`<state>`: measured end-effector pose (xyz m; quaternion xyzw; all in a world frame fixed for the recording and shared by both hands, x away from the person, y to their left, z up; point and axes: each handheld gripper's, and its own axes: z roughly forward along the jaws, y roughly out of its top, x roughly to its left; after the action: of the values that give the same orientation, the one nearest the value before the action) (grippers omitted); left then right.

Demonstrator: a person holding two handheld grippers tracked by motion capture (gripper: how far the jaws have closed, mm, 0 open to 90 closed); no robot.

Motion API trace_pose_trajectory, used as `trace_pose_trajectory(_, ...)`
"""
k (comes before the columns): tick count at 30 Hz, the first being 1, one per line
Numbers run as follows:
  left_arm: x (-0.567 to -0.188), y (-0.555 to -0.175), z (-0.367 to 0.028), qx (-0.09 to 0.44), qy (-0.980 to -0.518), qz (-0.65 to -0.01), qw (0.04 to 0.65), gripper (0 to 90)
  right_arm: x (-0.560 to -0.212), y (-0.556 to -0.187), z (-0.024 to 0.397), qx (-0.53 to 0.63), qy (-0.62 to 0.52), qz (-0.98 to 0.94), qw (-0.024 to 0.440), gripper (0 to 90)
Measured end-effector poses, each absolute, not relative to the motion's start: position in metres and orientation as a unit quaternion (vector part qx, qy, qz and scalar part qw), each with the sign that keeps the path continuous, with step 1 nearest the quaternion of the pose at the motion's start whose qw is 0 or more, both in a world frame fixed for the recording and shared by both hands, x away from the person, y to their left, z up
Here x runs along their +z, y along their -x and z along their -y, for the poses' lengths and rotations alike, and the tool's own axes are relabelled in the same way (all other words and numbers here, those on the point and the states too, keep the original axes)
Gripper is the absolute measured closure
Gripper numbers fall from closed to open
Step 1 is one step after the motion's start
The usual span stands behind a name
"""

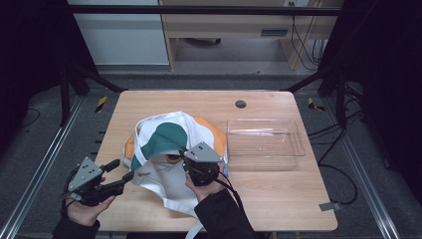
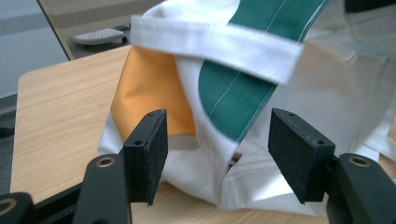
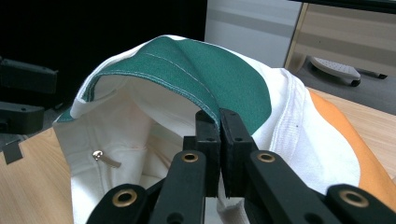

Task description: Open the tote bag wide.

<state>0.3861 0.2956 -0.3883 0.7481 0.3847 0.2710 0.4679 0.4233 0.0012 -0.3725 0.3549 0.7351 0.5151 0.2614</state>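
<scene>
High view: I saw the tote bag (image 1: pixel 171 142), white, green and orange, lying mid-table left of the clear plastic tray (image 1: pixel 263 144); my right gripper (image 1: pixel 199 167) pinched its green rim, and my left gripper (image 1: pixel 122 174) hung at its edge.
Left gripper view: my jaws stood apart, holding nothing; the white strap (image 2: pixel 219 44) hung loose ahead and, I judged, could snag.
Right gripper view: my jaws were clamped on the green hem (image 3: pixel 205 100); that thin bite, I judged, could slip under pull.

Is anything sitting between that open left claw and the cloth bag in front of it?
Nothing visible does. The left gripper stands open with bare table and air before the bag; the bag's white strap hangs above. The right gripper already pinches the bag's rim.
</scene>
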Motion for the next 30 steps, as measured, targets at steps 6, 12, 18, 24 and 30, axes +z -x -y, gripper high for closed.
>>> trace_pose_trajectory(6, -0.372, -0.386, -0.287, 0.280, -0.750, -0.370, 0.472, 36.5, -0.372, -0.424, -0.001, 0.516, -0.355, -0.736, 0.258, 87.4)
trace_pose_trajectory(12, -0.362, -0.392, -0.278, 0.284, -0.751, -0.360, 0.475, 36.3, -0.372, -0.424, -0.002, 0.517, -0.359, -0.734, 0.256, 87.4)
trace_pose_trajectory(18, -0.354, -0.395, -0.268, 0.289, -0.754, -0.352, 0.474, 36.4, -0.371, -0.424, -0.003, 0.514, -0.358, -0.735, 0.257, 87.4)
trace_pose_trajectory(24, -0.352, -0.398, -0.259, 0.290, -0.763, -0.346, 0.463, 35.9, -0.370, -0.425, -0.003, 0.514, -0.358, -0.736, 0.258, 87.4)
trace_pose_trajectory(30, -0.350, -0.402, -0.244, 0.297, -0.770, -0.335, 0.454, 35.7, -0.369, -0.425, -0.003, 0.515, -0.355, -0.737, 0.257, 87.4)
